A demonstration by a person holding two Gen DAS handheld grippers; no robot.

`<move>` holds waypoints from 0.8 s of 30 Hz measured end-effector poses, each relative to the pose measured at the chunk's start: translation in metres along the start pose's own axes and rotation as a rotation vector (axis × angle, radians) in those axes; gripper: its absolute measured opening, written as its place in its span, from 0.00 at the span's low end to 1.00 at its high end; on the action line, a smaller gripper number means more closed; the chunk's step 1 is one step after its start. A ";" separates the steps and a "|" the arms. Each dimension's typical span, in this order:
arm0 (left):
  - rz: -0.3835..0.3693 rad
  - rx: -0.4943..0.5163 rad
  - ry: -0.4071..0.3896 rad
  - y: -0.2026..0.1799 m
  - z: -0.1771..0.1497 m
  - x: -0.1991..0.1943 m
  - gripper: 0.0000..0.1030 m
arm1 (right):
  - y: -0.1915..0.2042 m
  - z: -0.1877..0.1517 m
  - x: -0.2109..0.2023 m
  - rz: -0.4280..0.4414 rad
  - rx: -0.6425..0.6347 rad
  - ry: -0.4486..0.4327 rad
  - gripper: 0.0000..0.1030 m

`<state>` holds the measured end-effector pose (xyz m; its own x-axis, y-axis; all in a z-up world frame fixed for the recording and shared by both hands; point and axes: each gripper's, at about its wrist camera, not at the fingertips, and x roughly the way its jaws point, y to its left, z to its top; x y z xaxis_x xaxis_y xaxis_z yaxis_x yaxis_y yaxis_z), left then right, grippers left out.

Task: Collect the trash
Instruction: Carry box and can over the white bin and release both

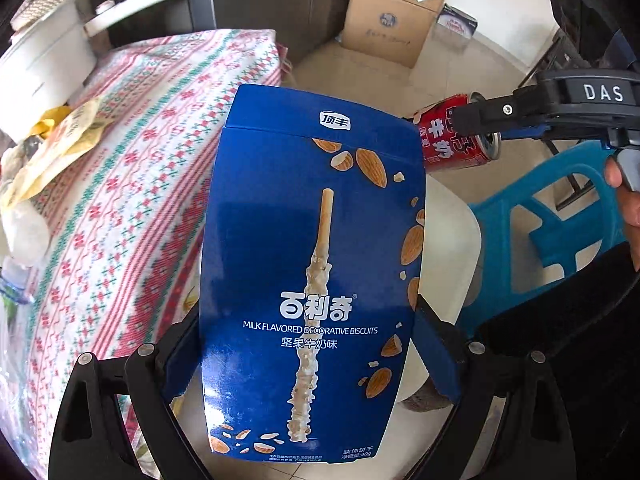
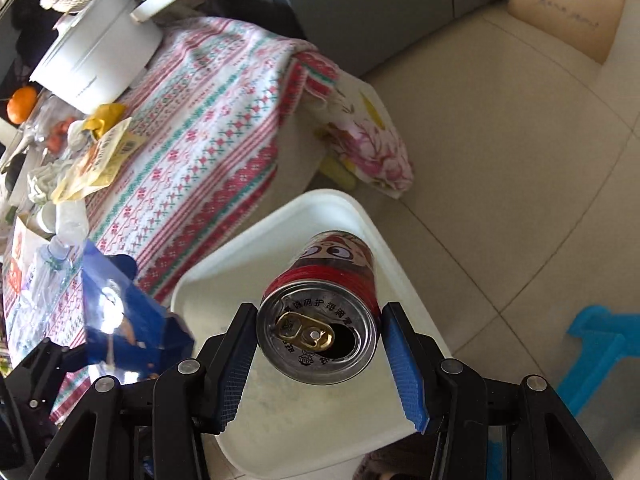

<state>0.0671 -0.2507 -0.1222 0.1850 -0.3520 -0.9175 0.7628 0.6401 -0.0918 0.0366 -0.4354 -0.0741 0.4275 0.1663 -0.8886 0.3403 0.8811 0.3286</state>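
While both tongs grip—box (image 1: 316, 264), can (image 2: 320, 312)—bin rim (image 2: 280, 216) below.

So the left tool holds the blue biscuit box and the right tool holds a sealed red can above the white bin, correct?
Not sealed: the right wrist view shows the red can already opened, its tab pushed in. The rest stands: right tool, left tool with the blue biscuit box, white bin.

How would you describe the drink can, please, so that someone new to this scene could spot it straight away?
Find the white bin on the tiled floor beside the table with the patterned tablecloth. Above its opening, the right gripper holds the red drink can. Unlike the flat blue biscuit box beside it, it is round metal, with a cartoon face and an opened gold pull-tab.
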 end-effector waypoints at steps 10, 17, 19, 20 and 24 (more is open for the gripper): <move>-0.049 -0.017 -0.016 0.006 0.006 0.009 0.95 | -0.006 -0.001 0.004 -0.014 0.024 0.010 0.54; -0.049 -0.033 -0.063 0.010 0.008 -0.010 1.00 | -0.006 -0.001 0.005 -0.024 0.031 0.010 0.54; -0.045 -0.044 -0.066 0.013 0.006 -0.014 1.00 | -0.005 -0.001 0.006 -0.029 0.026 0.013 0.54; -0.040 -0.051 -0.068 0.015 0.006 -0.017 1.00 | -0.004 -0.001 0.008 -0.032 0.021 0.017 0.54; -0.014 -0.077 -0.073 0.022 0.002 -0.027 1.00 | 0.001 -0.003 0.017 -0.048 -0.003 0.046 0.54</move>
<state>0.0795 -0.2283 -0.0985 0.2215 -0.4084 -0.8855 0.7162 0.6844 -0.1365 0.0417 -0.4309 -0.0894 0.3722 0.1438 -0.9169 0.3565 0.8900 0.2843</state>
